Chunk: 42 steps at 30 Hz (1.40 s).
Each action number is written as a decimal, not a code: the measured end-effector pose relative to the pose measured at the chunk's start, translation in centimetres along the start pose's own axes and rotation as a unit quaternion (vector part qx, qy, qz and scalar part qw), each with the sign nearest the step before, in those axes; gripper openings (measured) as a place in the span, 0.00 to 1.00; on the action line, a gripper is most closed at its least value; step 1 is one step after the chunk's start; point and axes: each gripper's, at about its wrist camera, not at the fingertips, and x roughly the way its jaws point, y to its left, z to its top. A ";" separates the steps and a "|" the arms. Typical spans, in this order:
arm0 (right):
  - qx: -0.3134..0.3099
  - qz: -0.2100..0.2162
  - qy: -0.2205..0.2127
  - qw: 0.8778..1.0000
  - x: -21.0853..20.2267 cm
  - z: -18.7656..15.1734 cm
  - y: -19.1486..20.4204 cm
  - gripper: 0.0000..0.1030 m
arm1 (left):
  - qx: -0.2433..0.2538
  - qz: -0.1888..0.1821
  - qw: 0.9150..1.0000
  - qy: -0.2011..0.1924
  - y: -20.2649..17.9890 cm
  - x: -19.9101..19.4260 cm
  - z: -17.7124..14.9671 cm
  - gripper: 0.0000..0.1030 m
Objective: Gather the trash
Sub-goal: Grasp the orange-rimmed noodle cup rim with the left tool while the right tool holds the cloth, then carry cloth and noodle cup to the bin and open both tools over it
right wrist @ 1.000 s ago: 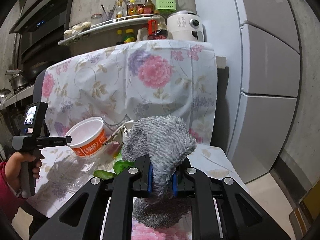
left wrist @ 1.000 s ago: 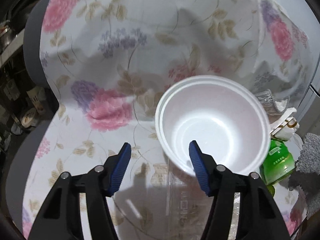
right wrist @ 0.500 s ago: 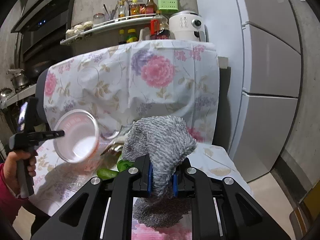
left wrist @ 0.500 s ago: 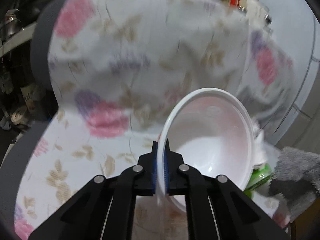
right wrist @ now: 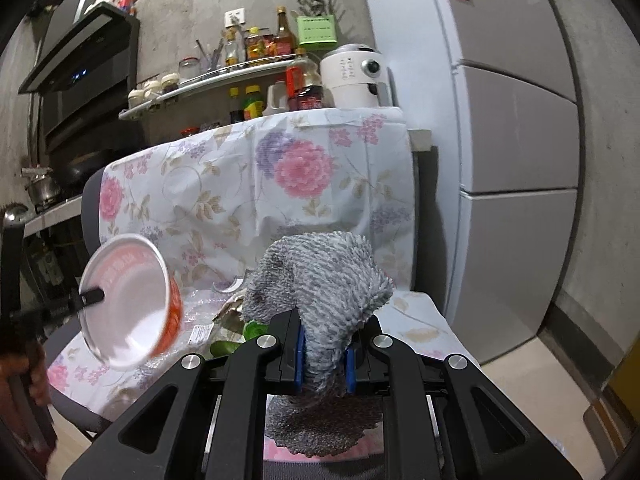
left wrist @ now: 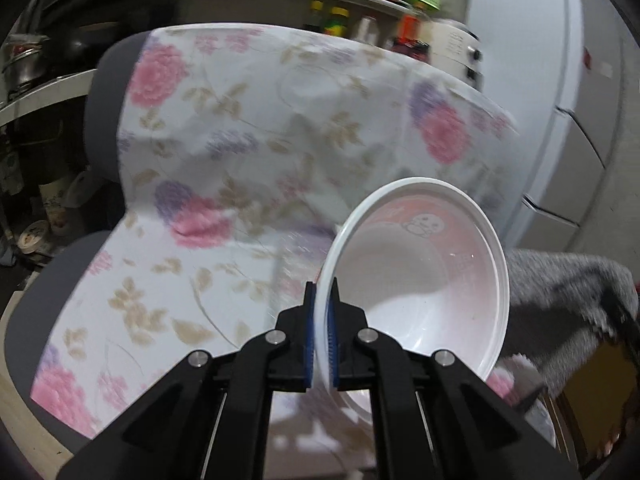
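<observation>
My left gripper is shut on the rim of a white instant-noodle bowl with an orange outside, held tilted in the air above the chair seat. The bowl also shows in the right wrist view, with the left gripper clamped on its rim. My right gripper is shut on a grey woolly cloth that drapes over and below its fingers. A green bottle and clear plastic wrapping lie on the seat behind the cloth.
A chair covered with a floral sheet holds the trash. A grey fridge stands at the right. A shelf with bottles and a white appliance is behind the chair. A range hood is at the left.
My left gripper shut on the bowl's rim, lifted it off the seat and tipped it on its side. My right gripper kept hold of the cloth and rose slightly.
</observation>
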 end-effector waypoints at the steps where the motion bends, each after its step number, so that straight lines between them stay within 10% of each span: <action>1: 0.004 -0.006 0.000 1.000 -0.6 -0.1 -0.6 0.15 | 0.004 -0.007 1.000 0.005 -0.7 -0.1 -0.6 0.03; 12: 0.019 -0.124 -0.010 0.992 -8.1 -2.5 -7.0 0.15 | 0.082 -0.117 0.989 0.022 -11.1 -0.1 -5.5 0.03; 24: 0.085 -0.273 0.015 0.958 -14.6 -8.8 -16.6 0.15 | 0.185 -0.242 0.949 0.076 -25.8 2.5 -12.4 0.03; 30: 0.126 -0.293 0.044 0.947 -14.3 -12.0 -20.1 0.15 | 0.225 -0.281 0.926 0.118 -31.2 4.0 -15.8 0.03; 42: 0.194 -0.275 0.096 0.937 -10.8 -16.3 -25.3 0.20 | 0.258 -0.296 0.904 0.169 -35.6 7.2 -18.8 0.09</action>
